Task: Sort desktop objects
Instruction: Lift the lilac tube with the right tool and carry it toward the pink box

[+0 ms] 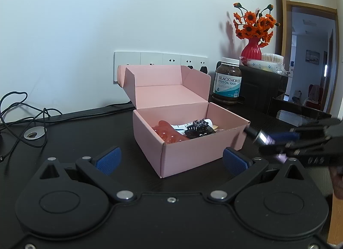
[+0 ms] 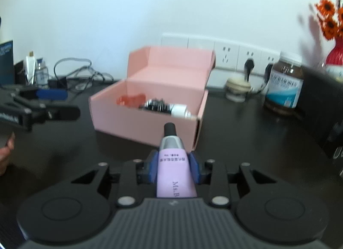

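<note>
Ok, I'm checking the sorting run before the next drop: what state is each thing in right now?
pink box: lid open, upright behind it.
lilac tube: capped, clamped, pointing at the box.
right gripper: shut on the tube.
left gripper: open, empty.
black hair clip: lying in the box.
fish oil bottle: upright, lid on.

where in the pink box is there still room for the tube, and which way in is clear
Free: the back half of the pink box, between the raised lid and the red piece, black clip and white bottle crowded along its front wall. The right gripper, shut on the tube, has open desk up to the box's right end.
</note>
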A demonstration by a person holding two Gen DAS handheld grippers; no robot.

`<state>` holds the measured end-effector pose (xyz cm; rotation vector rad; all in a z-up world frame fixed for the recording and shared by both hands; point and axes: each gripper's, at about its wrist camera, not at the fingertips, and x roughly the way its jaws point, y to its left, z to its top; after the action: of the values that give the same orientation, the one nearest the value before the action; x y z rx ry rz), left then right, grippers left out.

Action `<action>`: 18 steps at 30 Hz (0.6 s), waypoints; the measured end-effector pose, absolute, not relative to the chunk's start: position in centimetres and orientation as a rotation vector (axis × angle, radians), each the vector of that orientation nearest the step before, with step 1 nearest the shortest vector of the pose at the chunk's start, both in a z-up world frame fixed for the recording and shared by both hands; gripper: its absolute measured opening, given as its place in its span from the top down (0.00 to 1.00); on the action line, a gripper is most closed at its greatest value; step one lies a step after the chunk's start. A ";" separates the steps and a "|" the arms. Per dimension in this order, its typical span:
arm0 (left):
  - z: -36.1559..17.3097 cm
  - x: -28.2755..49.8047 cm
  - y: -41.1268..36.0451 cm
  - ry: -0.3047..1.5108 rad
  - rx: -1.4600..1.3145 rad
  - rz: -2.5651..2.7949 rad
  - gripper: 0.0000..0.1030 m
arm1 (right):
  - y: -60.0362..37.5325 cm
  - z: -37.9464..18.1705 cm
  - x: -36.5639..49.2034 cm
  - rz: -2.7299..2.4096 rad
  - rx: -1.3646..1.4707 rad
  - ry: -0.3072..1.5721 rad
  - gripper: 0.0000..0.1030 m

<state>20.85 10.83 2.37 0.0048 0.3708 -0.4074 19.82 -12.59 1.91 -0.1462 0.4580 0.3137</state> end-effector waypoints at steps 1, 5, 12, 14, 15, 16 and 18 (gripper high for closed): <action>2.4 20.8 10.8 0.371 0.006 -0.408 0.00 | -12.6 2.4 19.6 0.316 -0.145 0.435 0.70; 2.4 20.9 10.7 0.370 0.008 -0.407 0.00 | -12.6 4.8 19.2 0.343 -0.137 0.366 0.70; 2.4 20.9 10.7 0.371 0.010 -0.408 0.00 | -11.6 8.2 21.5 0.411 -0.167 0.323 0.70; 2.4 20.9 10.6 0.372 0.010 -0.408 0.00 | -11.0 8.6 22.5 0.419 -0.193 0.318 0.70; 2.4 20.9 10.6 0.373 0.009 -0.408 0.00 | -10.7 8.7 23.0 0.430 -0.204 0.324 0.70; 2.4 20.9 10.6 0.373 0.008 -0.408 0.00 | -10.5 8.7 23.6 0.437 -0.209 0.330 0.70; 2.4 21.0 10.7 0.374 0.006 -0.409 0.00 | -10.0 8.7 24.6 0.450 -0.225 0.348 0.70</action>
<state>20.97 10.68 2.38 0.0064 0.3739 -0.4089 24.59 -10.03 8.74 -0.2251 0.3481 0.4495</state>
